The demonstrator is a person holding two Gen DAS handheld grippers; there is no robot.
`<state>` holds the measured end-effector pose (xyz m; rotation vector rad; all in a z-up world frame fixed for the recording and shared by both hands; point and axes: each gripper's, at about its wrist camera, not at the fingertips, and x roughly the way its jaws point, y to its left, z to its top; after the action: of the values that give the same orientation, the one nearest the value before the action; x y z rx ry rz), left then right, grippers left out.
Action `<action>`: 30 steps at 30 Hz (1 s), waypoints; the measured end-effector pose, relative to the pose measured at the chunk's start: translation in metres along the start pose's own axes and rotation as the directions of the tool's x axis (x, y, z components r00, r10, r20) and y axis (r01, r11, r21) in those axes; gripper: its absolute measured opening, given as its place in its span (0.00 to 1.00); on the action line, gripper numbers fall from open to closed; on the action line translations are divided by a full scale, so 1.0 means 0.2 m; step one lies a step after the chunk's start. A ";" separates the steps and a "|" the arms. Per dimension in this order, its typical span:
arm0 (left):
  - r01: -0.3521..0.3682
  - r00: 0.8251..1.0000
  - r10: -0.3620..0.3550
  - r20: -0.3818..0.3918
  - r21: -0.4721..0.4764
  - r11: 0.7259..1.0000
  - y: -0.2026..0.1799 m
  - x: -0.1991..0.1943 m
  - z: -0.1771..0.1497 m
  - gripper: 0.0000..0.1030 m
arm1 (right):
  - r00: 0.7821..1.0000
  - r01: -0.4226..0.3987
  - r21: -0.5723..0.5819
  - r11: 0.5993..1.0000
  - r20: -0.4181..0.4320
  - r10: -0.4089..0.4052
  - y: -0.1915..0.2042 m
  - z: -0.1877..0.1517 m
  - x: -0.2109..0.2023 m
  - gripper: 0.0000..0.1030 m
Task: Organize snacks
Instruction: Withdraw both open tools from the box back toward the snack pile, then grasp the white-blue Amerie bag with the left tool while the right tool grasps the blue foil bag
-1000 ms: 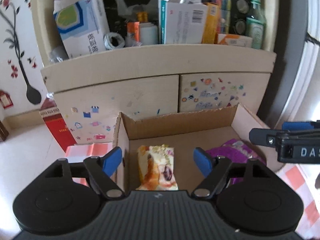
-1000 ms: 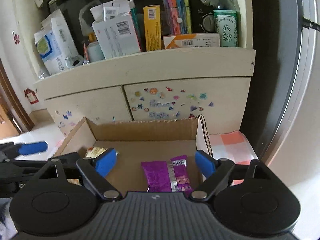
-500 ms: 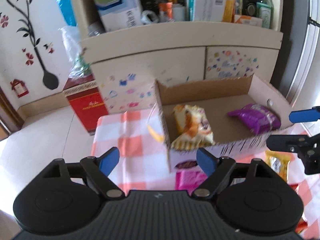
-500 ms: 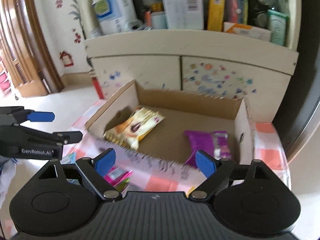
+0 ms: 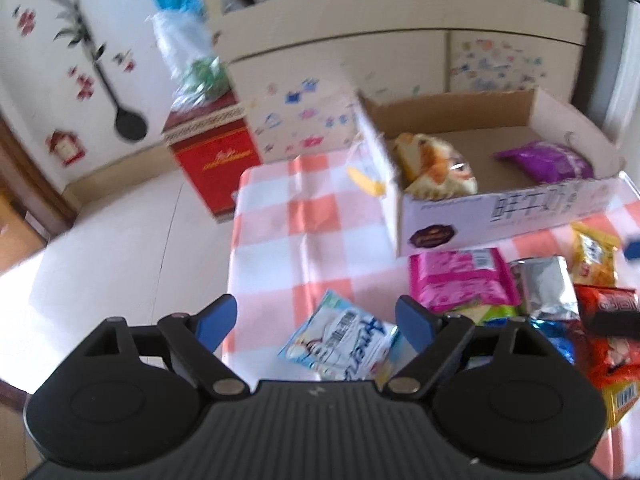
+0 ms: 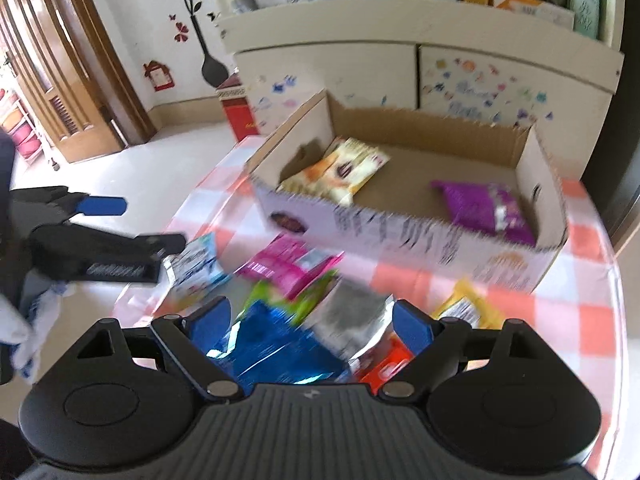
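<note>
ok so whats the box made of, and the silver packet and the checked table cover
The box looks like corrugated cardboard: raw brown inside, jagged cut rim, printed white outside. The silver packet seems metallised foil film, crinkled and reflective. The checked table cover has creases and a faint sheen, so probably thin plastic sheet, though cloth can't be ruled out.

Your left gripper (image 5: 316, 320) and right gripper (image 6: 311, 320): black ribbed bodies, round side housings, silver pivot screws, blue finger pads (image 5: 218, 318).
</note>
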<state>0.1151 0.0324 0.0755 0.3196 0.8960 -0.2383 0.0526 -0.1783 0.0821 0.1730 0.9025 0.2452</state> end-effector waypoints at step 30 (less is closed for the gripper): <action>0.047 0.993 -0.028 -0.116 0.166 0.985 -0.04 0.19 -0.22 0.84 | 0.980 -0.139 -0.268 0.953 -0.177 0.093 0.16 -0.19 0.16 0.71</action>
<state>0.1044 0.0388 0.0189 0.4773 0.9967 -0.3342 0.0366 -0.1367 0.0431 -0.0576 1.0099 0.4996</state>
